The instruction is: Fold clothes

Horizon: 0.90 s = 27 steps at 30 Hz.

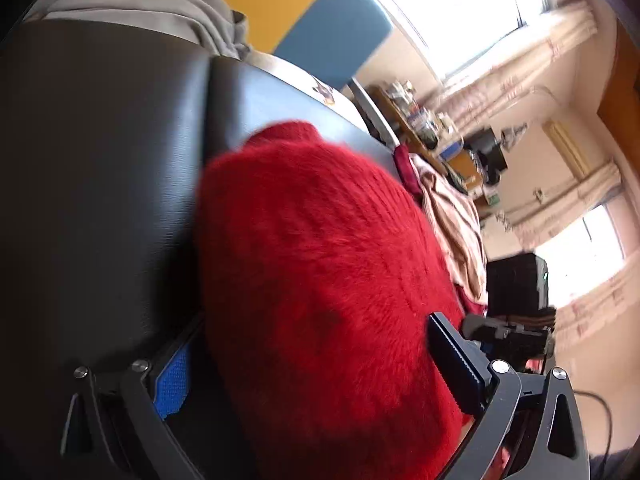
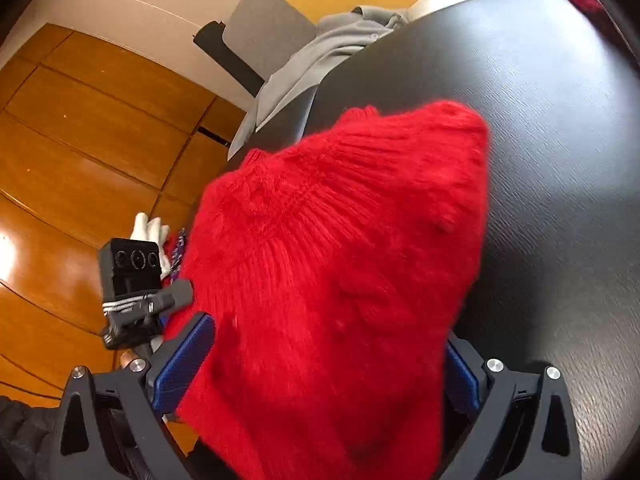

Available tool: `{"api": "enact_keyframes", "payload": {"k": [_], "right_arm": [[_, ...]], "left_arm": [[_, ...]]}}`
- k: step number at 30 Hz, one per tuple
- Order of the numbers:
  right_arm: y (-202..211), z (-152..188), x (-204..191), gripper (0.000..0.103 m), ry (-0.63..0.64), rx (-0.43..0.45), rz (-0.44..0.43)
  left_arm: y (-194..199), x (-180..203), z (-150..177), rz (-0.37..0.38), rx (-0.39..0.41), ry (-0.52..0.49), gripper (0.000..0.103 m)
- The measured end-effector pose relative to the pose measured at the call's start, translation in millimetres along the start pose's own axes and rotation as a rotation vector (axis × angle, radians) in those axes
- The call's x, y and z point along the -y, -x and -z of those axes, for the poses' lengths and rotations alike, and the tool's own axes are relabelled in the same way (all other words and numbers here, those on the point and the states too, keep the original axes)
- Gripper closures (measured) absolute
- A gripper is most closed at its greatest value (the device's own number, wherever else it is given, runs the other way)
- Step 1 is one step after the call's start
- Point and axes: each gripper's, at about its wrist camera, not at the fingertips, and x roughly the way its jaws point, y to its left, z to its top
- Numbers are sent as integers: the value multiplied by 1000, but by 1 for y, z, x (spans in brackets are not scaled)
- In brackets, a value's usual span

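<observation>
A fuzzy red knit sweater [image 1: 320, 272] lies bunched on a black leather-like surface [image 1: 100, 180]. In the left wrist view it fills the gap between the fingers of my left gripper [image 1: 316, 364], whose blue pads sit on either side of the cloth. In the right wrist view the same sweater [image 2: 340, 260] lies between the fingers of my right gripper [image 2: 328, 364], with the blue pads [image 2: 188, 360] pressed against its sides. Both grippers appear to hold folds of the sweater. The other gripper's camera [image 2: 132, 268] and a white-gloved hand [image 2: 150, 230] show at the left.
A grey garment [image 1: 140, 8] lies at the far edge of the black surface; it also shows in the right wrist view [image 2: 320, 56]. A beige and dark red cloth pile [image 1: 452, 216] sits to the right. Wooden floor [image 2: 80, 140] lies beyond the surface edge. A cluttered shelf [image 1: 420, 120] stands by the windows.
</observation>
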Motion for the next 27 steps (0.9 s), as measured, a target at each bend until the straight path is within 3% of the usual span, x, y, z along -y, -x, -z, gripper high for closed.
{"api": "enact_keyframes", "payload": {"k": [2,3,4,7,10,13,18,24,27], "right_arm": [[-5,1,-7,0,49,-4,32],[-6,3,-11,9,83,-9,55],[-6,5,-14,26,93,-13,79],[-6,12,-29,48,134,-24,138],[-16,19,-55,54,180,-41,137],[-36,22,-93,56,254,-81,59],[-97,15,-186,56,415,-156,-89],[-173,-8,-354,56,688,-203,-257],[-212,-20,-443,56,760,-216,-333]], "left_arm": [[-3,7,4,-9,-16,-29,15],[-2,8,7,-14,-11,-33,29],[1,9,10,-13,-5,-28,35],[16,15,19,5,23,-24,48],[49,27,34,-20,75,-79,51],[98,27,46,-26,162,-76,51],[207,8,69,-131,393,-17,52],[357,-18,82,-287,678,35,51],[432,-34,70,-373,759,60,51]]}}
